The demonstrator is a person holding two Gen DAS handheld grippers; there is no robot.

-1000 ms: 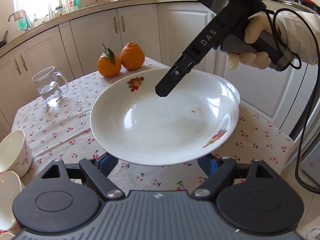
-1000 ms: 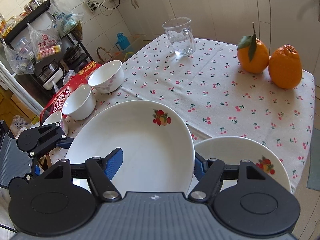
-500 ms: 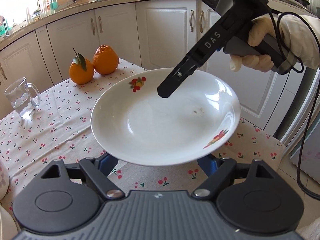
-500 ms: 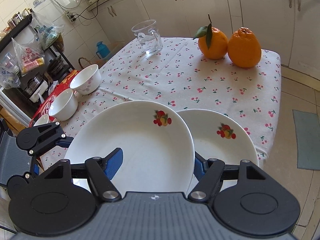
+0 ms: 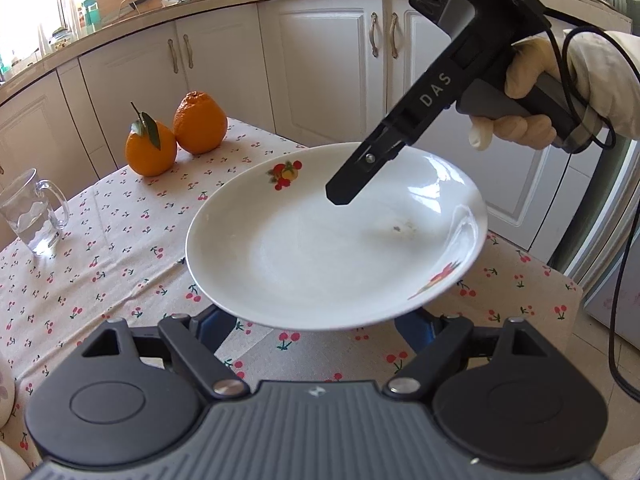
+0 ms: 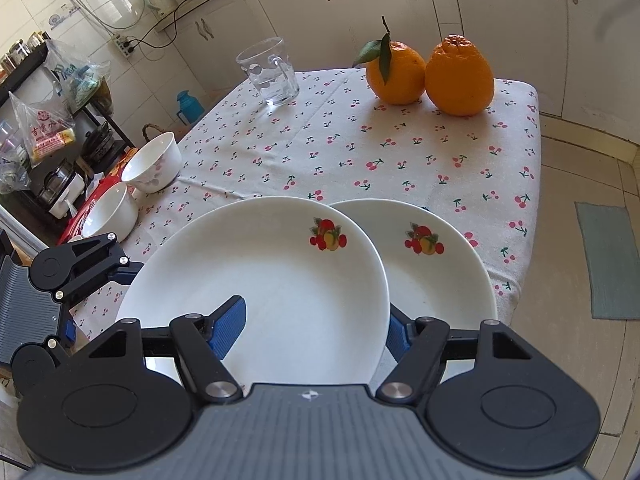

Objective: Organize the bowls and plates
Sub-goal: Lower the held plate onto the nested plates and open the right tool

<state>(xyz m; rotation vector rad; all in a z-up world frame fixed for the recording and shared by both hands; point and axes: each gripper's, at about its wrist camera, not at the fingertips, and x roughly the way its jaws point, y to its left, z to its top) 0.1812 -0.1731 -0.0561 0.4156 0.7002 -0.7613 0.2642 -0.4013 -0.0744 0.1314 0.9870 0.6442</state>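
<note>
At the left edge of the table point(image 6: 400, 152) stand two bowls point(image 6: 152, 168), one behind the other. Beside them the left gripper point(image 5: 314, 322) reaches in from the left. Its fingers are wide apart and both lie under the near rim of the lifted plate point(image 5: 320, 248), so I think they only support it.

This plate is in the air above the near part of the table, slightly tilted. The right gripper point(image 6: 312, 332) sits over its rim with one finger above the inside and the other below. Whether they press the plate, I cannot tell.

The second plate point(image 6: 440, 280) lies flat on the cloth at the near right corner, just to the right of the lifted one, whose rim overlaps it in the right wrist view. So the coming move is probably a short travel to the right and then down, to stack them. The right gripper is the nearer one.

The table's right edge is very close there, so little room remains. The glass mug point(image 6: 272, 76) and the oranges point(image 6: 428, 72) at the far edge are well apart.
</note>
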